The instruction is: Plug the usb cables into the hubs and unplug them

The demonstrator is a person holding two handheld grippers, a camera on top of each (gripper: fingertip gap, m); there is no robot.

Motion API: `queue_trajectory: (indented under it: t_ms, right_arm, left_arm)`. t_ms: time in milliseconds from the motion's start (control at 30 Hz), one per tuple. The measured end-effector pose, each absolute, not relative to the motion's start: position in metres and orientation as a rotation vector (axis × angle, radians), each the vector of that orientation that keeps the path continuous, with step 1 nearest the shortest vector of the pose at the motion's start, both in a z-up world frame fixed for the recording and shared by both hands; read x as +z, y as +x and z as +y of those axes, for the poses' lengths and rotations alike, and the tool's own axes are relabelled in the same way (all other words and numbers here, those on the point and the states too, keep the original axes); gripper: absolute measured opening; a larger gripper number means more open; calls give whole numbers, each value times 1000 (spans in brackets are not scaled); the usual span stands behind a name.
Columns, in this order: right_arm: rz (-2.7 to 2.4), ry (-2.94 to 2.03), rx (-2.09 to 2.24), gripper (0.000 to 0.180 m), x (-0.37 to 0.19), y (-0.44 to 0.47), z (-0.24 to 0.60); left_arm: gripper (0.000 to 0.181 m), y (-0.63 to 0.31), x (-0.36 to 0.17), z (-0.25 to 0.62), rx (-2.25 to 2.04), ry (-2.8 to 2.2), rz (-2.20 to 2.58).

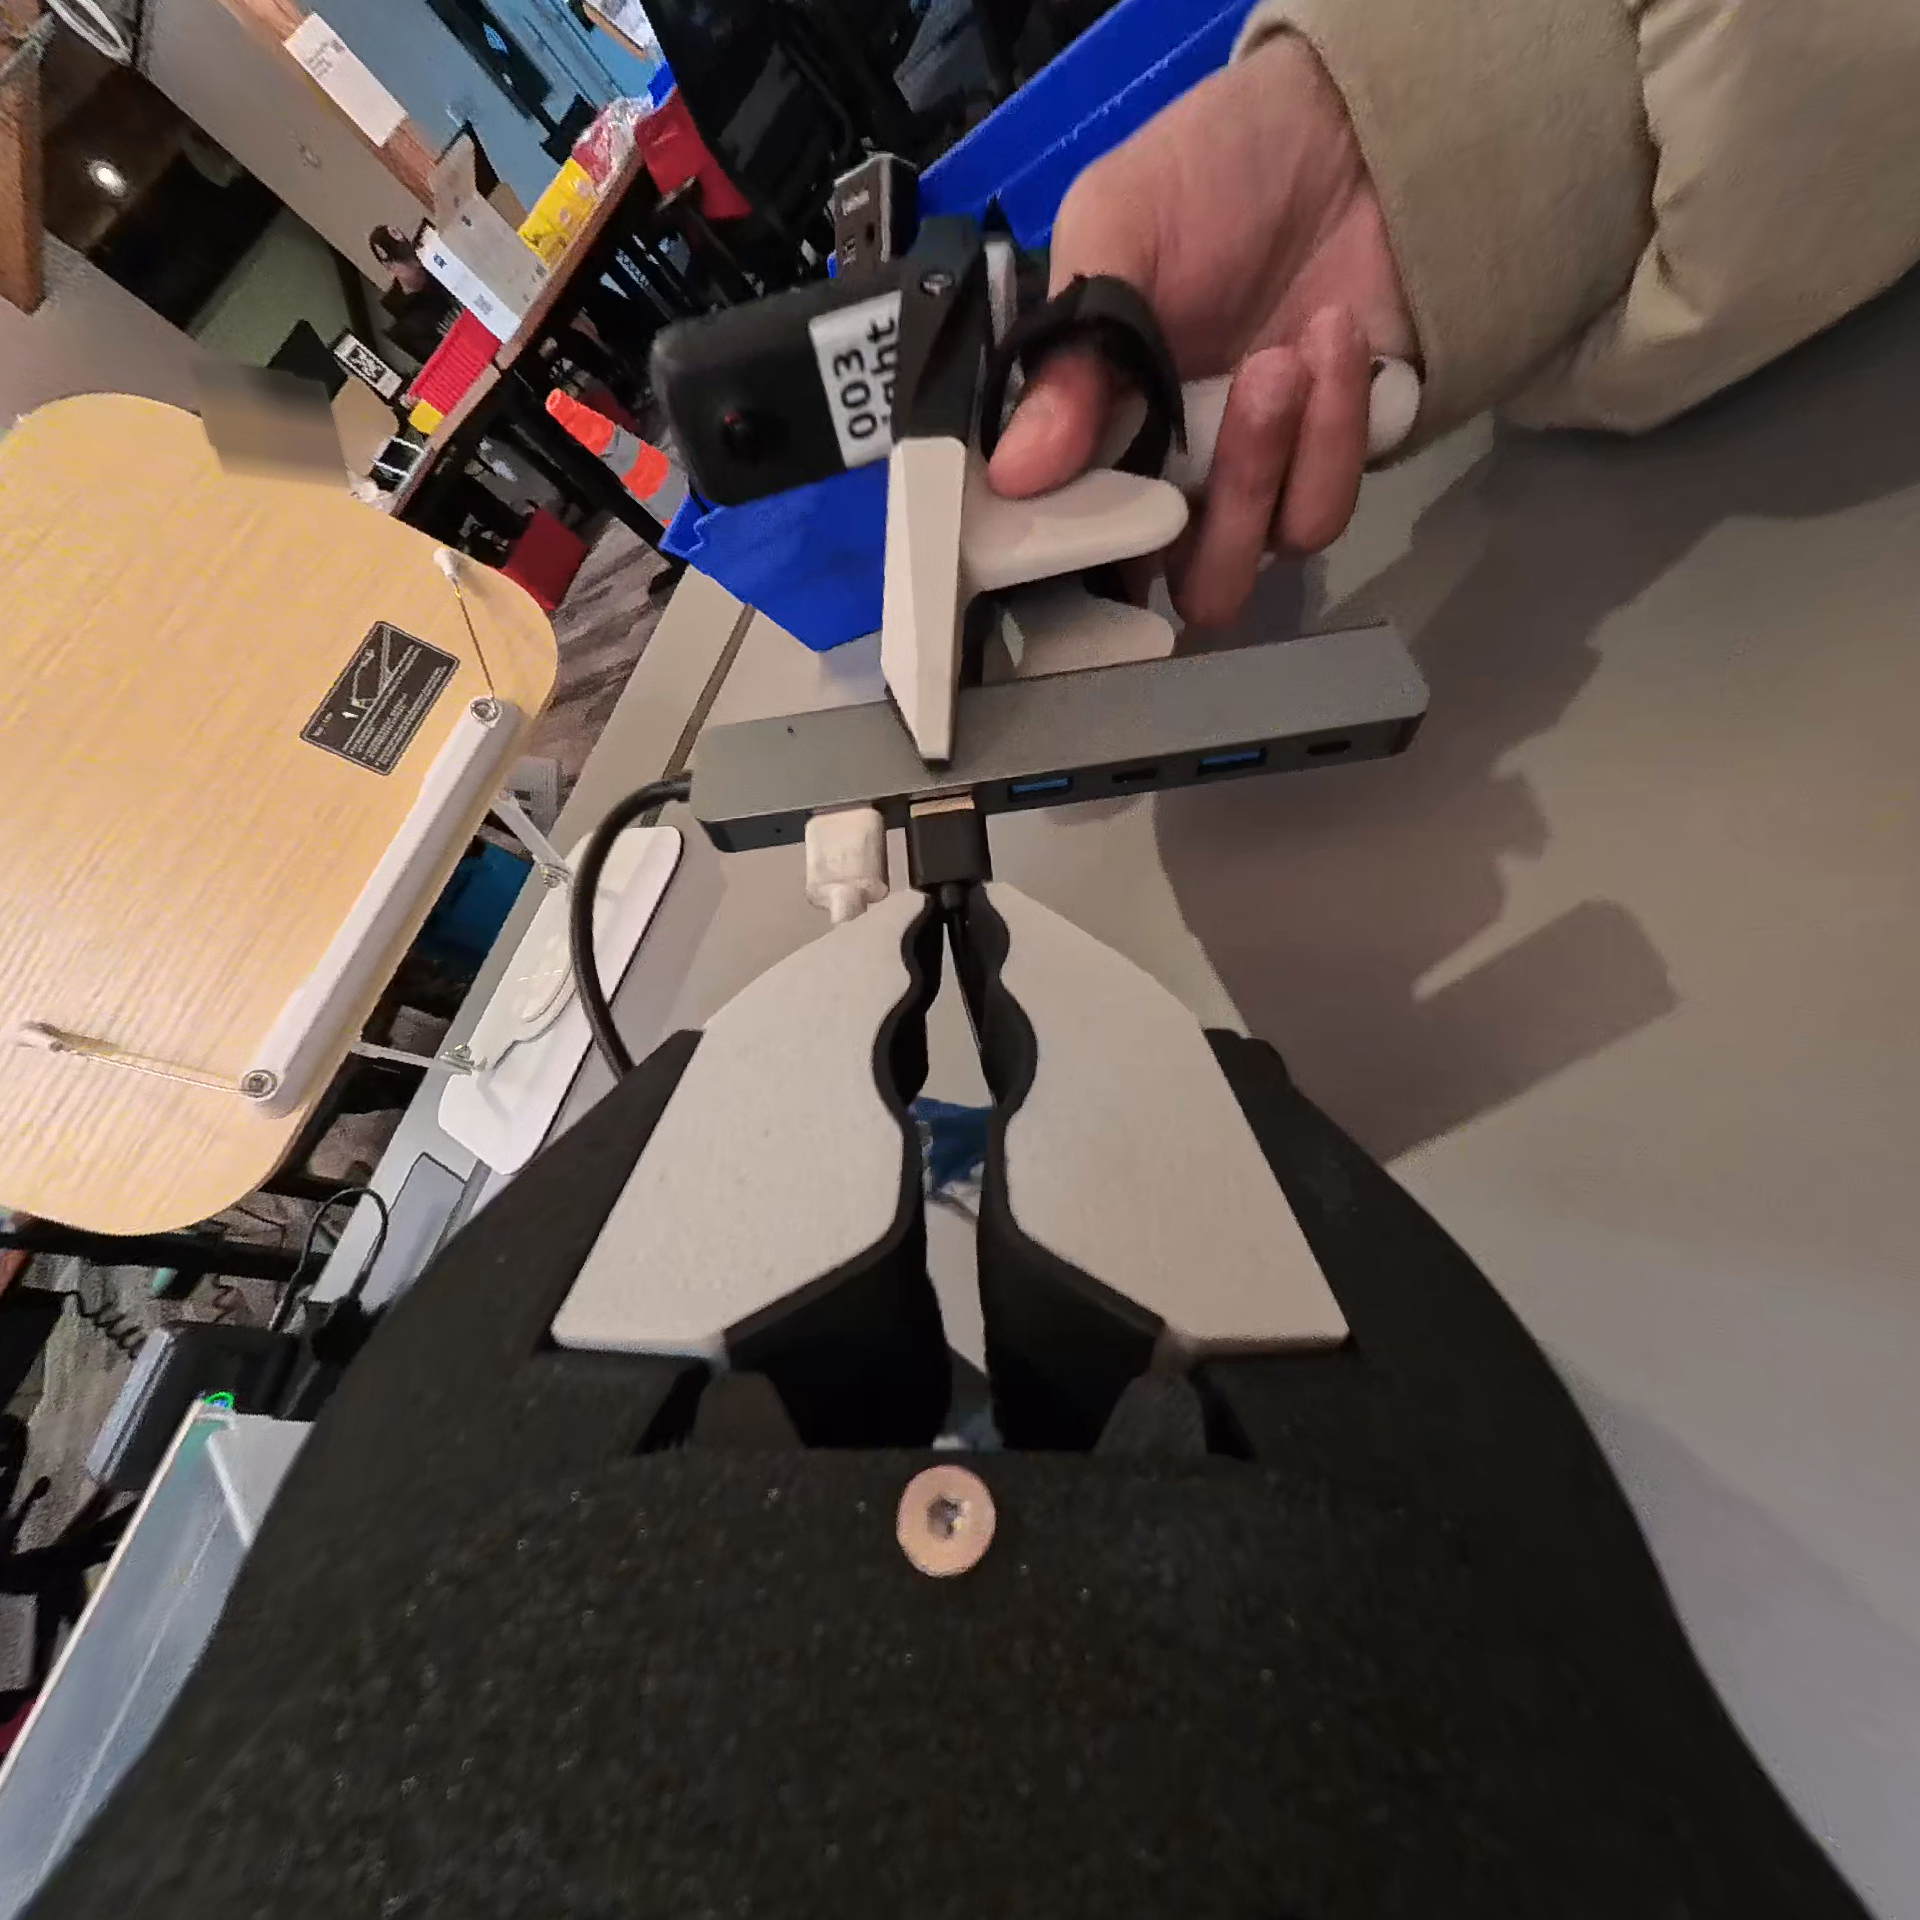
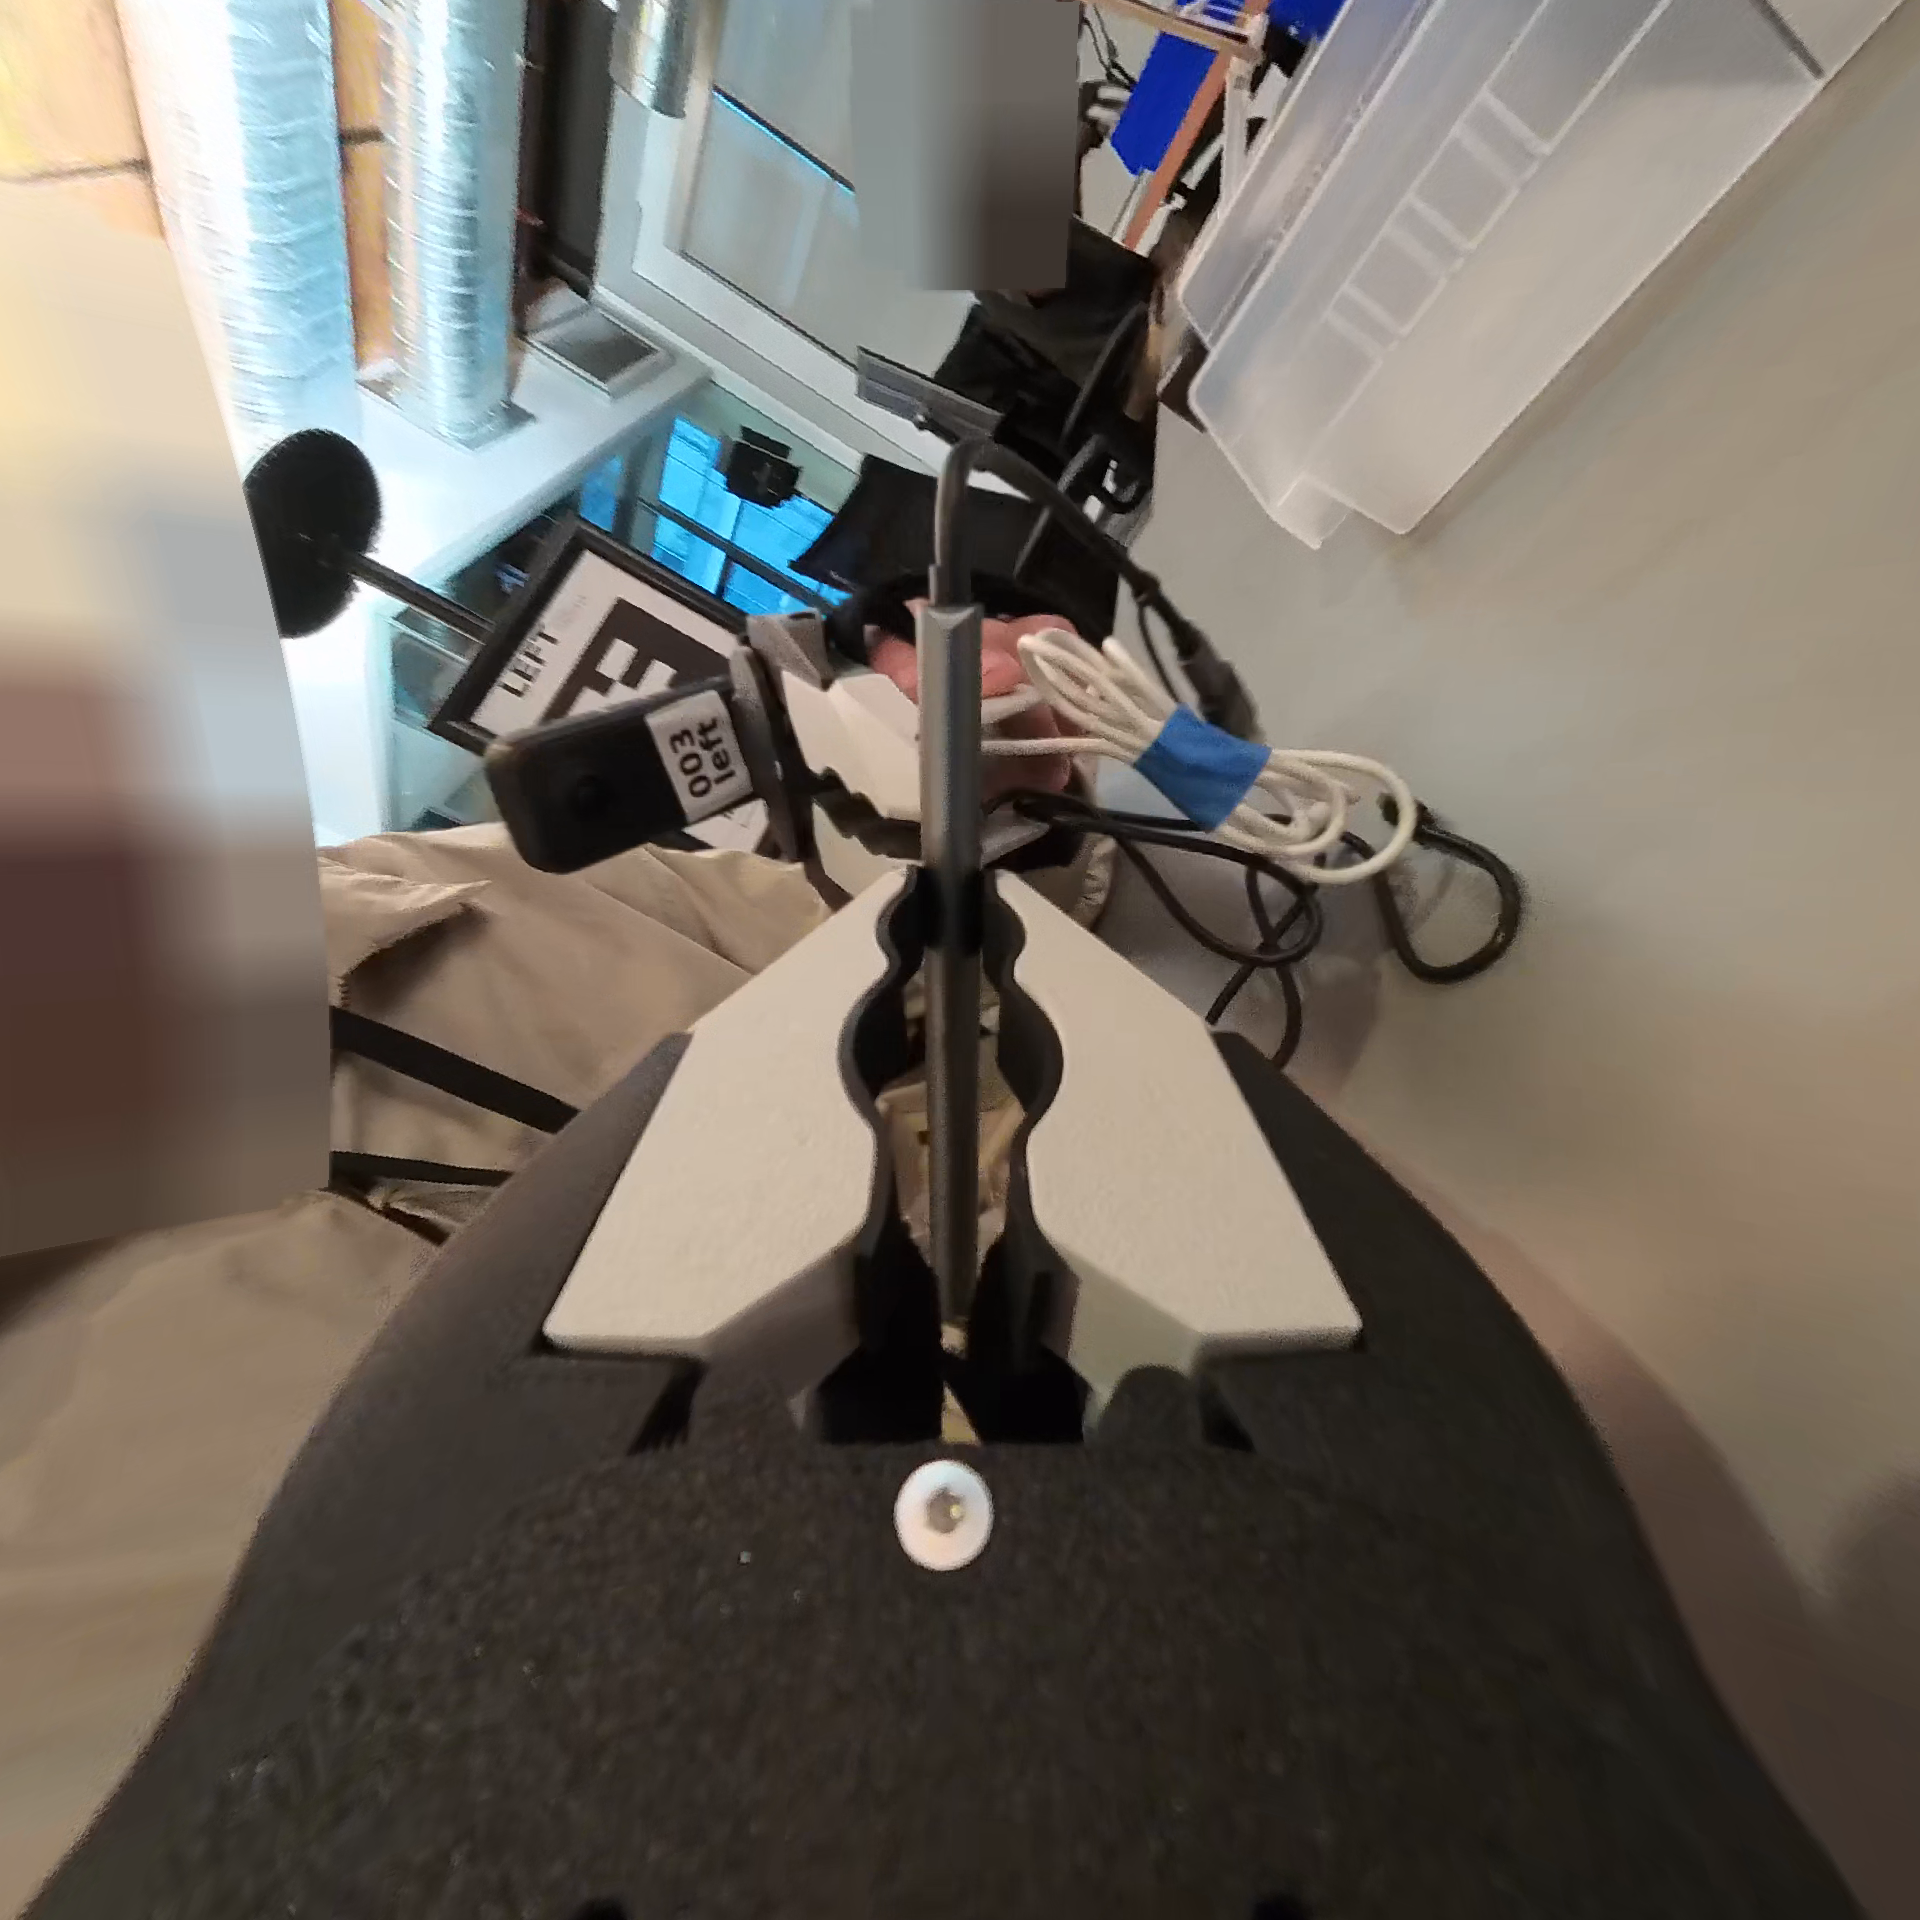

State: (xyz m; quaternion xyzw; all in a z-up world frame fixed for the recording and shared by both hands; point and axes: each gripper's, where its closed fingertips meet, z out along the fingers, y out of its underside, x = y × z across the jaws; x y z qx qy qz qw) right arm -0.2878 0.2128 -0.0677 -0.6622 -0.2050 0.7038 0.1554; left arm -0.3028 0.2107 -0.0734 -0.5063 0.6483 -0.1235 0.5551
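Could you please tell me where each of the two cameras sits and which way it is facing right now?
Left wrist view: sits on the left gripper, looking along its fingers at the black plug in the grey hub's port side; the right gripper and the person's hand face it.
Right wrist view: sits on the right gripper, looking along the hub's length towards the left gripper's camera and the white cable bundle.
Shared: the hub and the opposite gripper.

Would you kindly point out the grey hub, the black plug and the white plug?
grey hub (image 1: 1143, 717): left wrist view, top face.
black plug (image 1: 948, 847): left wrist view, plug body.
white plug (image 1: 847, 857): left wrist view, plug body.
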Motion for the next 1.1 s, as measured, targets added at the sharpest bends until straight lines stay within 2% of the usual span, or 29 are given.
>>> queue_trajectory:
  t_ms: [167, 233, 333, 433, 533, 633, 767, 933, 1100]
  right_arm:
    - [-674, -1893, 1763, 9, -50, -284, 221]
    - [-708, -1898, 1560, 9, -35, -266, 231]
    - [-720, -1904, 1219, 9, 6, -206, 254]
    - [-669, -1819, 904, 9, 76, -130, 266]
    - [-692, -1831, 616, 9, 129, -61, 265]
    - [-669, -1922, 377, 9, 153, 4, 278]
    - [-729, -2123, 329, 9, 121, 50, 306]
    - [-864, -2223, 580, 9, 68, 36, 320]
    - [-897, -2454, 437, 9, -6, 46, 359]
  left_arm:
    - [6, -300, -56, 214, -476, -1255, 1365]
    - [23, -303, -41, 216, -551, -1257, 1250]
    - [39, -316, -31, 222, -669, -1342, 1102]
    - [50, -331, -50, 222, -782, -1466, 1021]
    - [47, -348, -74, 219, -811, -1570, 977]
    - [47, -357, -74, 216, -853, -1589, 936]
    - [46, -359, -66, 216, -802, -1553, 955]
    - [46, -352, -69, 208, -737, -1535, 1012]
    - [47, -349, -76, 206, -671, -1538, 1052]
